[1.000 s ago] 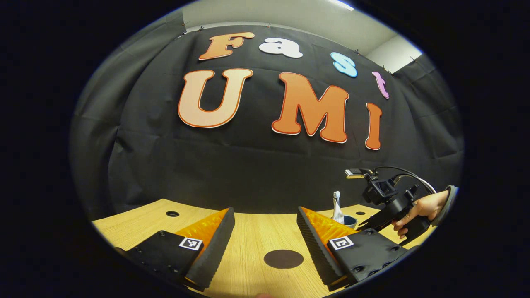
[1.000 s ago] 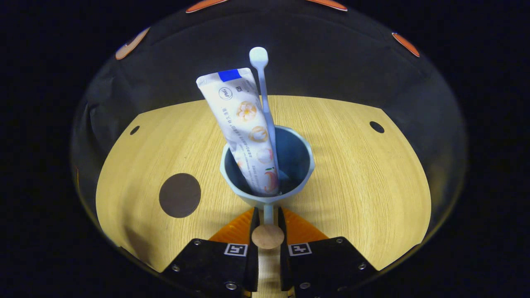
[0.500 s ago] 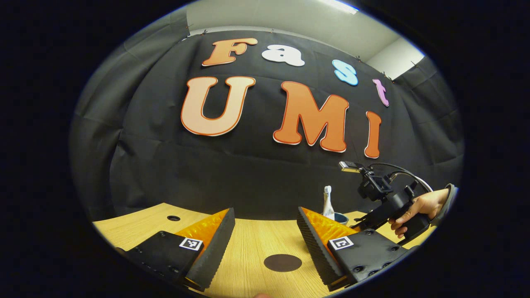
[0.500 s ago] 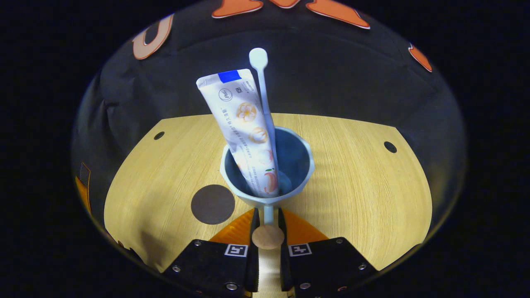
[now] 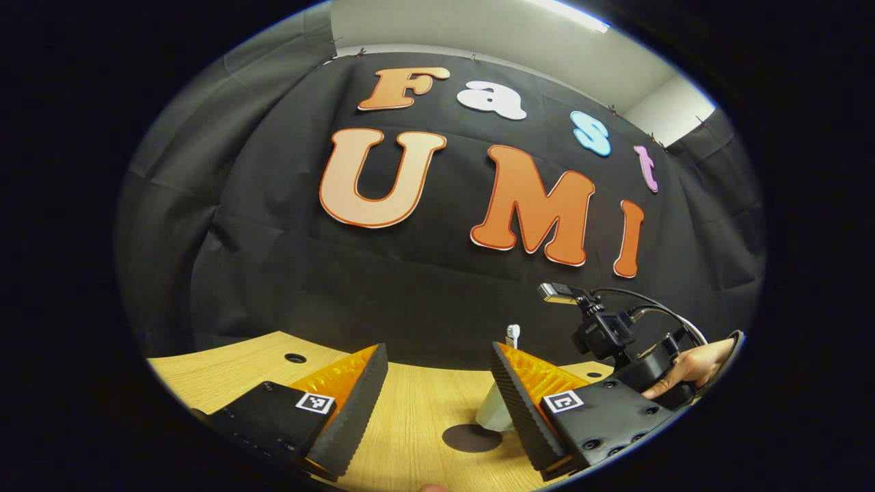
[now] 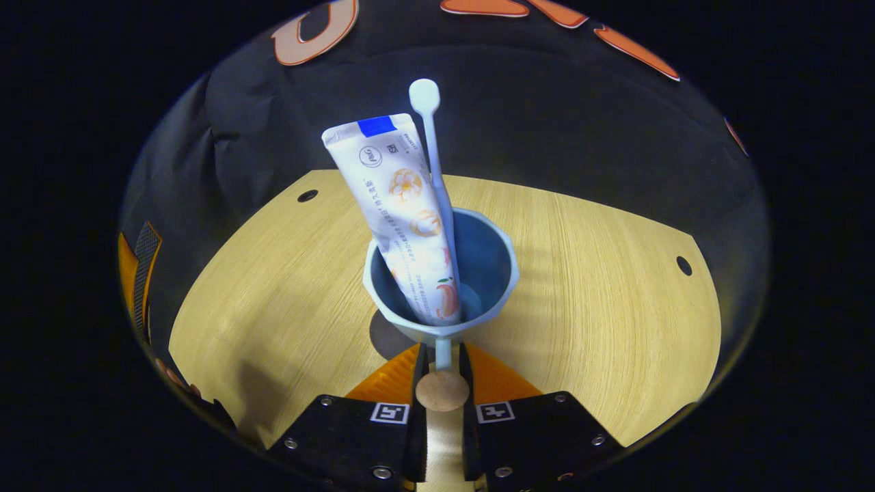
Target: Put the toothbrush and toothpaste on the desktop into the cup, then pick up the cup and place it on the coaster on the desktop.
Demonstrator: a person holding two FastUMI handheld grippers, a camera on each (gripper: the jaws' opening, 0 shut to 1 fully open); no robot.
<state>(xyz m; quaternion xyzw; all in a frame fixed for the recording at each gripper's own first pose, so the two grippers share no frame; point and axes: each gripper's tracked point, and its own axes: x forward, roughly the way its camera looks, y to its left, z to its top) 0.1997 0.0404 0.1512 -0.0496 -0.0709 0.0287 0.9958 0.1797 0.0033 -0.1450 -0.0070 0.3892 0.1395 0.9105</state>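
Right tool [image 6: 442, 362]: lower centre of the right gripper view; my two fingers clamped on the cup's handle, its round wooden end between them; in the left gripper view this tool [image 5: 618, 365] sits at lower right, a hand [image 5: 687, 369] gripping it
Cup [image 6: 506, 273]: blue, centre of the right gripper view, upright; its pale outside [image 5: 493, 412] shows in the left gripper view, partly behind my left tool's finger
Toothpaste [image 6: 403, 212]: standing in the cup, leaning toward upper left, crimped end up
Toothbrush [image 6: 432, 157]: in the cup just right of the tube, touching it, head at top; its tip [image 5: 513, 333] pokes above the finger in the left gripper view
Coaster [image 6: 386, 335]: dark round disc directly beneath the cup, part peeking out at lower left; in the left gripper view it [image 5: 465, 438] lies under the cup's base; whether the cup touches it I cannot tell
Left tool [image 5: 437, 403]: bottom of the left gripper view, fingers wide apart, holding nothing
Counter [image 6: 601, 307]: pale wood, small dark holes near its edges
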